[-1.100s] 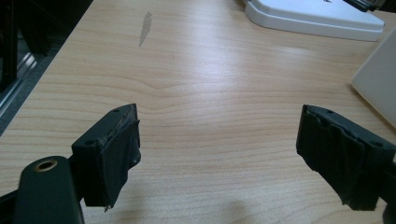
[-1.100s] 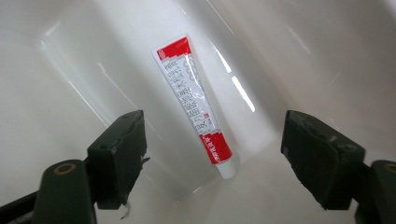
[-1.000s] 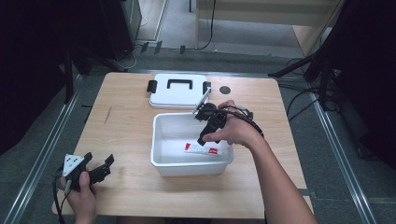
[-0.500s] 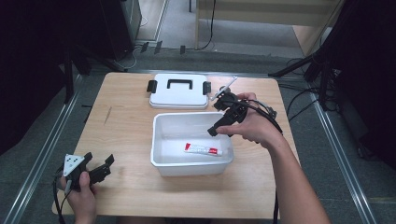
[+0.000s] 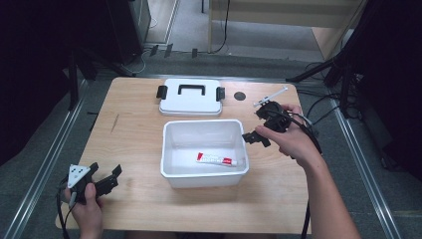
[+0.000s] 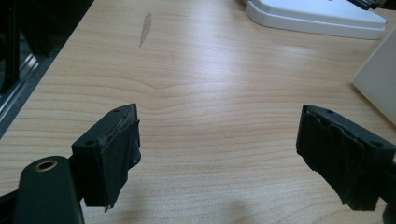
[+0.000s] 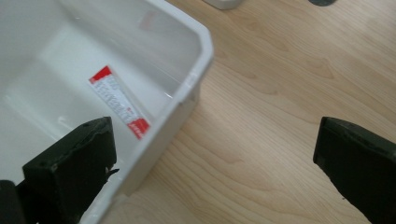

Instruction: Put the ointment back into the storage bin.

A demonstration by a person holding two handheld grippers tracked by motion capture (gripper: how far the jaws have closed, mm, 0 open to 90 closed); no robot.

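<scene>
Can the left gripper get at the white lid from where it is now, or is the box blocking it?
Probably yes. The left gripper sits open at the table's near left corner, and bare wood runs from it to the lid at the far edge. The box lies to the right of that line, so it should not block.

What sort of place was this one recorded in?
Probably a lab or studio set up for recording, not a home: a bare wooden table stands on grey carpet, framed by metal floor rails, with dark stands and loose cables around it.
</scene>
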